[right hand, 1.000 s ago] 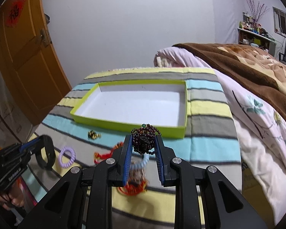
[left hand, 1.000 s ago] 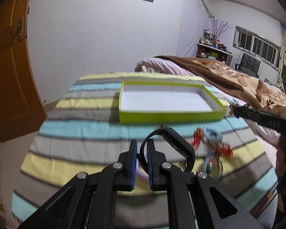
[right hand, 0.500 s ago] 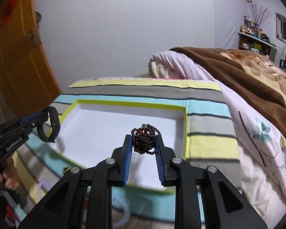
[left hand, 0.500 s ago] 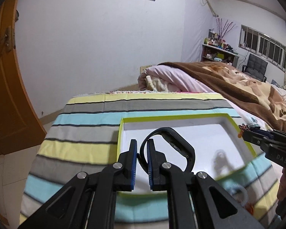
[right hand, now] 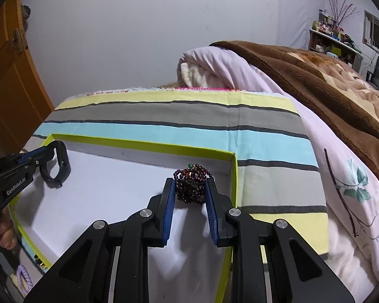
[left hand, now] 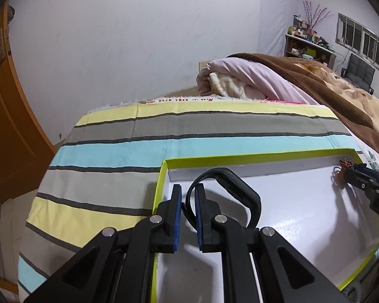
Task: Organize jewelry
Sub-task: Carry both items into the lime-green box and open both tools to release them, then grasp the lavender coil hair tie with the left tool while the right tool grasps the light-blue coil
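My left gripper [left hand: 188, 197] is shut on a black wristband [left hand: 242, 192] and holds it over the far left corner of a shallow box [left hand: 161, 176] with a lime-green rim and a white floor. My right gripper [right hand: 189, 189] is shut on a bunched dark red bead bracelet [right hand: 190, 185] over the box's far right corner [right hand: 233, 174]. The right gripper shows at the right edge of the left wrist view [left hand: 351, 174]. The left gripper with the wristband [right hand: 59, 164] shows at the left of the right wrist view.
The box lies on a striped cloth [left hand: 214, 123] of yellow, grey and blue. A pink quilt and a brown blanket [right hand: 303, 70] lie beyond and to the right. A purple hair tie [right hand: 22, 276] and a small gold piece [right hand: 39, 260] lie outside the box's near left side. An orange door [left hand: 5, 131] stands at the left.
Both grippers have moved forward from the loose jewelry on the cloth to above the box, each still holding its piece. The box now fills the near view.
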Demonstrator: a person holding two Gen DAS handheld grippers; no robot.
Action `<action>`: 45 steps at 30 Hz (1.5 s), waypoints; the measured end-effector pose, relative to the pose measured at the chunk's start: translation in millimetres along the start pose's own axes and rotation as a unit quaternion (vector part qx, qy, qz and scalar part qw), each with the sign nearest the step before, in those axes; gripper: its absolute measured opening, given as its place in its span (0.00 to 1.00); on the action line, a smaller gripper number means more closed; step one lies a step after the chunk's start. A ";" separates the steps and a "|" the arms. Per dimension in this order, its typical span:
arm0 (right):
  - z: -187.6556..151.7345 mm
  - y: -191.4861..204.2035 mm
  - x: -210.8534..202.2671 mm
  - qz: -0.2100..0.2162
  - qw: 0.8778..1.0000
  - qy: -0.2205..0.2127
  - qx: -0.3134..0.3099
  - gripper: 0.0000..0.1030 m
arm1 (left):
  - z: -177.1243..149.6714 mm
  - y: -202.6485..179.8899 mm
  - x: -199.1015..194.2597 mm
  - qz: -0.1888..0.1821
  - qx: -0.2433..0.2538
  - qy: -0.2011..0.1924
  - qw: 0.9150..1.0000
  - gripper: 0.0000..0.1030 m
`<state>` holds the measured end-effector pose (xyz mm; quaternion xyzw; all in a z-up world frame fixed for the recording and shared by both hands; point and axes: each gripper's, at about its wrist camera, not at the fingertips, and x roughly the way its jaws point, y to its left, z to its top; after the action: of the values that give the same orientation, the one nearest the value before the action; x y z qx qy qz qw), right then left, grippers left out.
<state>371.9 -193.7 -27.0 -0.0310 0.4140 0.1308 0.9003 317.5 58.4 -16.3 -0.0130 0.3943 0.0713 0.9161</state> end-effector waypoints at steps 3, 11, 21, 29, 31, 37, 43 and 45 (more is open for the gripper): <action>1.7 2.2 3.0 0.004 1.000 0.005 -0.004 0.24 | 1.3 0.5 3.8 0.000 0.000 0.002 1.000 0.11; -0.1 6.3 -17.9 0.008 1.000 -0.018 -0.008 0.33 | 1.6 7.2 -4.9 -0.018 -0.015 -0.010 1.000 0.12; -25.3 21.9 -92.9 0.023 0.996 -0.081 -0.002 0.33 | -16.6 10.8 -72.9 -0.040 -0.014 -0.074 0.996 0.12; -74.5 39.9 -161.6 0.033 0.992 -0.119 -0.008 0.33 | -61.8 11.5 -142.2 -0.049 -0.008 -0.116 0.992 0.12; -86.4 42.9 -174.7 0.035 0.992 -0.124 -0.009 0.33 | -74.5 11.5 -155.8 -0.051 -0.007 -0.120 0.991 0.12; -125.0 53.2 -208.8 0.039 0.990 -0.132 -0.013 0.33 | -109.9 16.5 -188.2 -0.054 -0.017 -0.128 0.990 0.12; -151.0 59.7 -226.7 0.043 0.990 -0.132 -0.012 0.33 | -137.0 15.6 -207.4 -0.055 -0.018 -0.130 0.990 0.12; -157.8 62.1 -230.1 0.041 0.990 -0.131 -0.015 0.33 | -143.7 14.9 -210.7 -0.055 -0.016 -0.130 0.990 0.12</action>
<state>95.9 -208.1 46.3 -0.0099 0.2911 0.1765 0.9402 68.8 36.3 37.9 -0.0403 0.2689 0.0282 0.9619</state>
